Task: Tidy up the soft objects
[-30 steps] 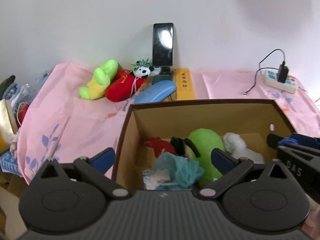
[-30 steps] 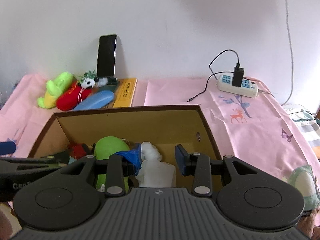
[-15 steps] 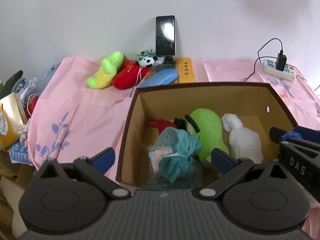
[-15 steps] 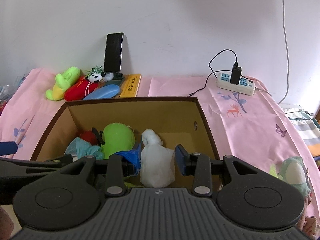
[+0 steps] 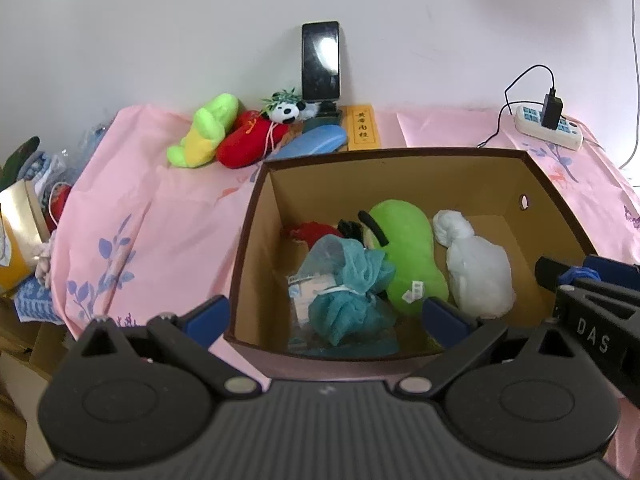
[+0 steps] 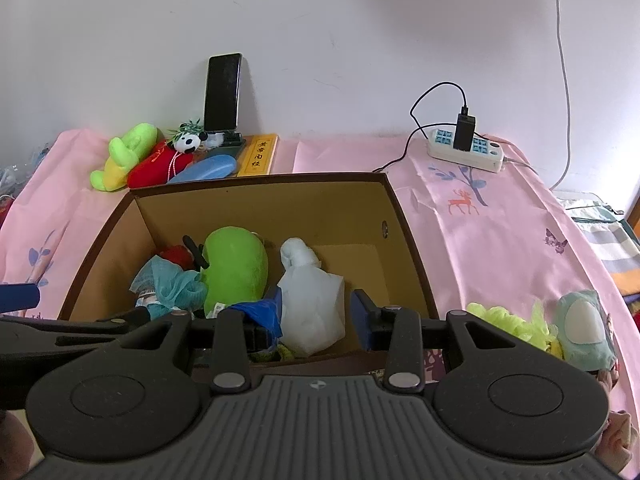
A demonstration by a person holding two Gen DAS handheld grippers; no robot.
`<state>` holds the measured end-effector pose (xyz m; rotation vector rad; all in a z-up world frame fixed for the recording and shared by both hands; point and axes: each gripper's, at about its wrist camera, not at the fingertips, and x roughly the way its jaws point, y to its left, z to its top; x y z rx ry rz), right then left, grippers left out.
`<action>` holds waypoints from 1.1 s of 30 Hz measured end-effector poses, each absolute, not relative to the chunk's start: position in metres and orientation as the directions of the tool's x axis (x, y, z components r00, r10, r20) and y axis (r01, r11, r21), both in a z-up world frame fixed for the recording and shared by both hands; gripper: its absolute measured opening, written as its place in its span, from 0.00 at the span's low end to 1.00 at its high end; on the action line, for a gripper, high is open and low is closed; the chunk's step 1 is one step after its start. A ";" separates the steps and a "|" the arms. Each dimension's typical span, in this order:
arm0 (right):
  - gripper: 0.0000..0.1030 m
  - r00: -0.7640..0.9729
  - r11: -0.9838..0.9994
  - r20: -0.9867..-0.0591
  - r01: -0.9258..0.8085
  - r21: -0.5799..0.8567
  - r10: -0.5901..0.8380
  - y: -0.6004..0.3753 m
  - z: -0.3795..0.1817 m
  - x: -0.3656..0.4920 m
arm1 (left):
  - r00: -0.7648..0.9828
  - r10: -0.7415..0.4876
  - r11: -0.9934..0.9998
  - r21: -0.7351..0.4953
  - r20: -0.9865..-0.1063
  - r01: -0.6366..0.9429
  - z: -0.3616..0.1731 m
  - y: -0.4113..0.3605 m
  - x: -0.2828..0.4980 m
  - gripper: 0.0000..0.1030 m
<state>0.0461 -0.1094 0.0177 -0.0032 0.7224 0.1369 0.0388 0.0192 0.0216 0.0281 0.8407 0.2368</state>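
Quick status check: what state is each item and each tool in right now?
left tool: open, empty
right tool: open, empty
cardboard box: open-topped, partly filled
green plush: lying in box
white bag: in box
power strip: charger plugged in
phone: upright, screen dark

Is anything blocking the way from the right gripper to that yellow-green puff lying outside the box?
Nothing visible does: the puff lies on the pink cloth right of the box, beside the open right gripper.
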 end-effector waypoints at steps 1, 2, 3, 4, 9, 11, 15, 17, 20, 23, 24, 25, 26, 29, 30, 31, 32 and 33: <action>0.20 0.742 0.991 -0.659 -0.127 0.043 0.124 -0.109 0.018 0.046 | 0.643 0.221 0.973 0.119 -0.734 -0.198 0.022 0.019 0.039 0.99; 0.20 0.742 0.991 -0.659 -0.127 0.042 0.123 -0.109 0.018 0.046 | 0.643 0.224 0.972 0.122 -0.732 -0.201 0.022 0.019 0.038 0.99; 0.20 0.742 0.991 -0.659 -0.127 0.041 0.123 -0.110 0.018 0.045 | 0.644 0.228 0.971 0.123 -0.731 -0.204 0.023 0.019 0.038 0.99; 0.20 0.742 0.991 -0.660 -0.127 0.040 0.122 -0.110 0.018 0.045 | 0.644 0.229 0.971 0.123 -0.730 -0.206 0.023 0.019 0.038 0.99; 0.21 0.743 0.992 -0.659 -0.118 0.041 0.115 -0.112 0.019 0.044 | 0.641 0.234 0.969 0.125 -0.731 -0.211 0.022 0.019 0.039 0.99; 0.21 0.744 0.993 -0.659 -0.113 0.044 0.114 -0.113 0.019 0.045 | 0.640 0.235 0.969 0.127 -0.732 -0.211 0.022 0.018 0.040 0.99; 0.21 0.743 0.993 -0.659 -0.112 0.044 0.113 -0.113 0.019 0.046 | 0.642 0.238 0.969 0.129 -0.729 -0.212 0.022 0.018 0.040 0.99; 0.21 0.742 0.993 -0.660 -0.113 0.047 0.116 -0.113 0.018 0.046 | 0.646 0.241 0.968 0.131 -0.725 -0.214 0.022 0.018 0.040 0.99; 0.21 0.736 0.992 -0.665 -0.119 0.051 0.123 -0.114 0.016 0.047 | 0.645 0.247 0.967 0.138 -0.723 -0.215 0.022 0.019 0.039 0.99; 0.21 0.724 0.990 -0.678 -0.125 0.059 0.131 -0.113 0.014 0.050 | 0.637 0.242 0.968 0.139 -0.732 -0.208 0.021 0.020 0.039 0.99; 0.21 0.721 0.990 -0.680 -0.128 0.061 0.135 -0.113 0.014 0.050 | 0.637 0.237 0.969 0.136 -0.734 -0.204 0.021 0.020 0.039 0.99; 0.21 0.720 0.990 -0.680 -0.131 0.061 0.137 -0.112 0.014 0.051 | 0.637 0.230 0.971 0.131 -0.736 -0.200 0.021 0.021 0.039 0.99; 0.21 0.721 0.989 -0.679 -0.134 0.060 0.139 -0.110 0.015 0.051 | 0.637 0.224 0.972 0.126 -0.738 -0.197 0.021 0.022 0.040 0.99; 0.21 0.723 0.988 -0.675 -0.142 0.061 0.145 -0.107 0.015 0.053 | 0.637 0.231 0.971 0.132 -0.736 -0.199 0.021 0.023 0.042 0.99; 0.21 0.724 0.988 -0.674 -0.144 0.061 0.147 -0.106 0.015 0.054 | 0.637 0.234 0.970 0.136 -0.734 -0.200 0.021 0.023 0.042 0.99; 0.21 0.724 0.988 -0.674 -0.145 0.060 0.147 -0.105 0.015 0.055 | 0.638 0.237 0.970 0.138 -0.733 -0.201 0.021 0.023 0.043 0.99; 0.21 0.724 0.988 -0.674 -0.146 0.060 0.148 -0.104 0.015 0.056 | 0.639 0.238 0.969 0.139 -0.732 -0.203 0.021 0.024 0.044 0.99; 0.21 0.724 0.987 -0.673 -0.147 0.060 0.149 -0.104 0.015 0.057 | 0.640 0.238 0.969 0.137 -0.731 -0.204 0.022 0.024 0.045 0.99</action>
